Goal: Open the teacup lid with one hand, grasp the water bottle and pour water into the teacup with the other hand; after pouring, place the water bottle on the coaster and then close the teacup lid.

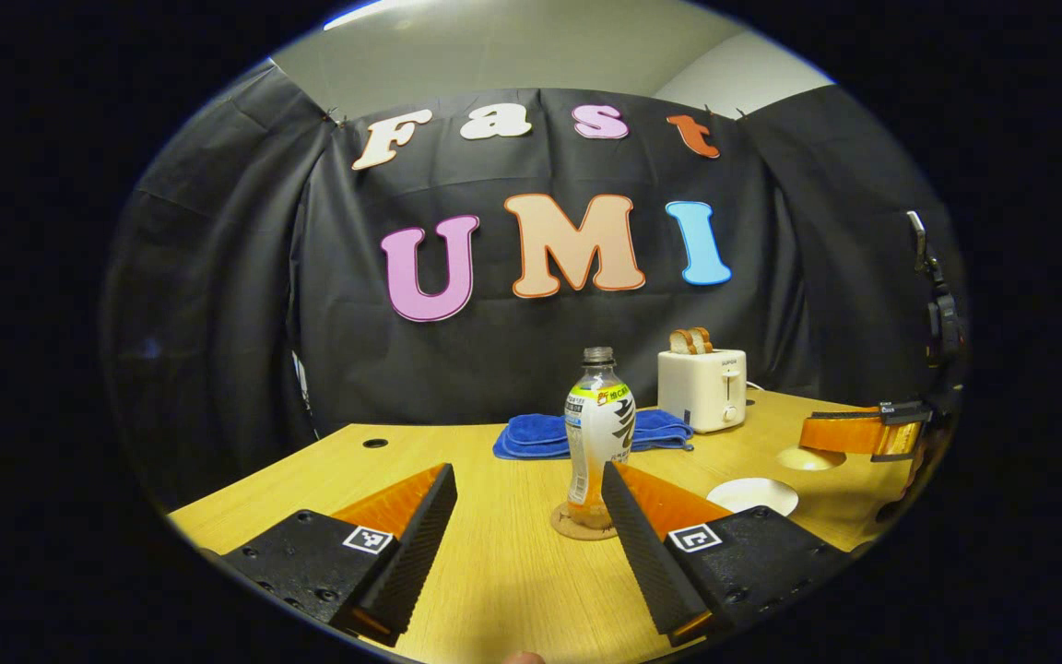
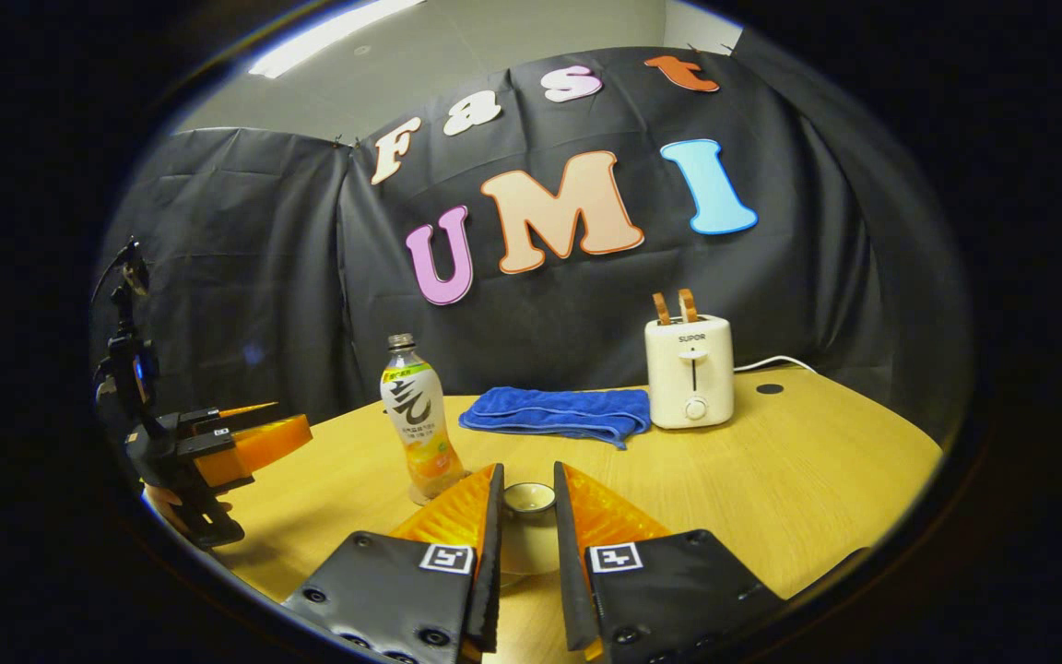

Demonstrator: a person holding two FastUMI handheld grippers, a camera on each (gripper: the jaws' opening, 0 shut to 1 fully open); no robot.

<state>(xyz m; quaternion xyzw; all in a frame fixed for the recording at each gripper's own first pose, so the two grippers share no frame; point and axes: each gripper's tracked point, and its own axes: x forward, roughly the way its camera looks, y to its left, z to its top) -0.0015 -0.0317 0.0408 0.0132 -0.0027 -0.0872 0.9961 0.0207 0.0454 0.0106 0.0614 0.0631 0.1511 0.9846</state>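
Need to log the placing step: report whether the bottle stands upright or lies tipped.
Upright. The water bottle stands on the coaster, cap on top, clear of the open left gripper.

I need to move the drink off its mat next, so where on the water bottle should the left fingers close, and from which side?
Likely mid-body on the water bottle, just below its shoulder. It stands upright on the coaster, so come in level from the table's near edge.

Smooth wood-grain table (image 1: 513, 572), clear glossy plastic bottle (image 1: 598, 433), soft blue cloth towel (image 2: 554, 412), ribbed matt fingers (image 1: 420, 544)
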